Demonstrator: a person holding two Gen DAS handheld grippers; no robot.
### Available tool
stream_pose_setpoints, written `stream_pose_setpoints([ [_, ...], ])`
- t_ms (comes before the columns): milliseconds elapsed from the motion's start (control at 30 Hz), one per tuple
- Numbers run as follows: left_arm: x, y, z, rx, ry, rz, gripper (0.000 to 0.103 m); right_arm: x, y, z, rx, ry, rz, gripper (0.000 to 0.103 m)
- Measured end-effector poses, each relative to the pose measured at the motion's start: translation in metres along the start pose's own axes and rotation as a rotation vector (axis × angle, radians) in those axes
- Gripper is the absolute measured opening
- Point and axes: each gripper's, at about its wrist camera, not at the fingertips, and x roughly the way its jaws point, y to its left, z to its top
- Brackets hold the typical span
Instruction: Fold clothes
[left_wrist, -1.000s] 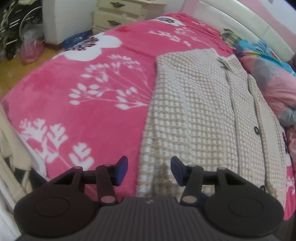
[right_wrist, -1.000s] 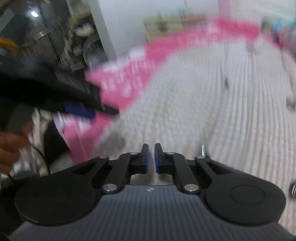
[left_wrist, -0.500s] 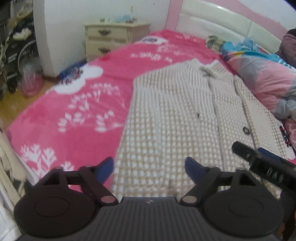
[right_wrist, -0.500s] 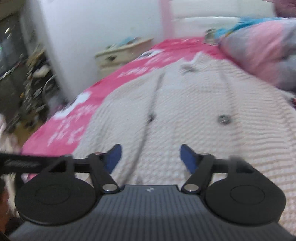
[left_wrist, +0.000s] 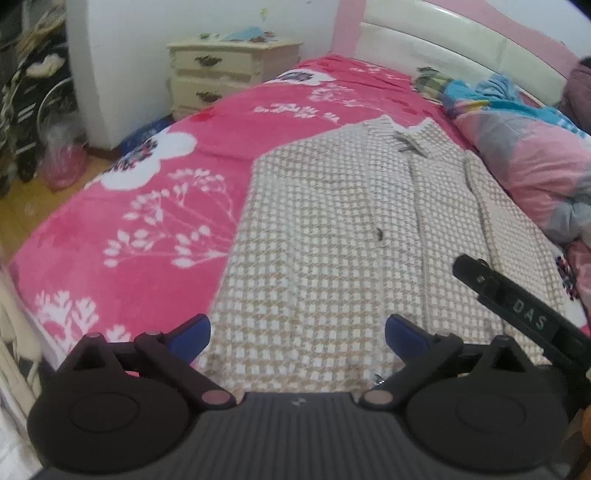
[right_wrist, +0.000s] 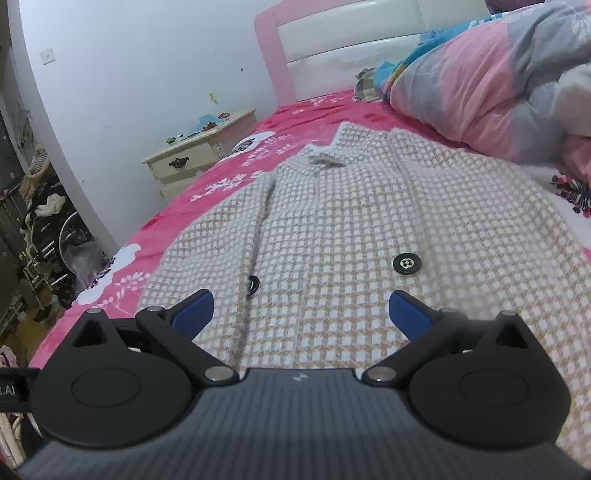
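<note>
A beige-and-white checked jacket (left_wrist: 332, 229) with black buttons lies spread flat on the bed, collar at the far end. My left gripper (left_wrist: 297, 328) hovers over its near hem, jaws opening wide, nothing between the blue pads (left_wrist: 192, 332). In the right wrist view the same jacket (right_wrist: 351, 221) fills the middle, with one button (right_wrist: 406, 265) just beyond my right gripper (right_wrist: 301, 306). Its jaws are also opening and hold nothing. A black part of the right tool (left_wrist: 517, 314) juts into the left wrist view at lower right.
A pink floral blanket (left_wrist: 147, 206) covers the bed left of the jacket. A bundled pink and grey quilt (left_wrist: 535, 166) lies along the right side. A cream bedside chest (left_wrist: 229, 74) stands by the wall, with clutter and bags (left_wrist: 62, 166) on the floor at left.
Both grippers went from narrow or shut to wide open and drew back and up from the jacket. The right view swung round and steadied from blur onto the jacket's front.
</note>
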Motion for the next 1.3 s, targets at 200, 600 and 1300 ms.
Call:
stream_pose_setpoints([
  [200, 0.004, -0.016, -0.001, 0.015, -0.017, -0.043, 0.103, -0.006, -0.005, 0.007, 0.028, -0.035, -0.009, 0.102],
  [600, 0.041, -0.037, 0.030, 0.015, -0.034, -0.089, 0.103, -0.011, -0.030, 0.012, 0.100, -0.076, 0.006, 0.102],
  [1300, 0.223, -0.135, 0.222, 0.166, -0.216, -0.312, 0.082, 0.100, -0.105, 0.172, 0.054, -0.048, 0.188, 0.100],
])
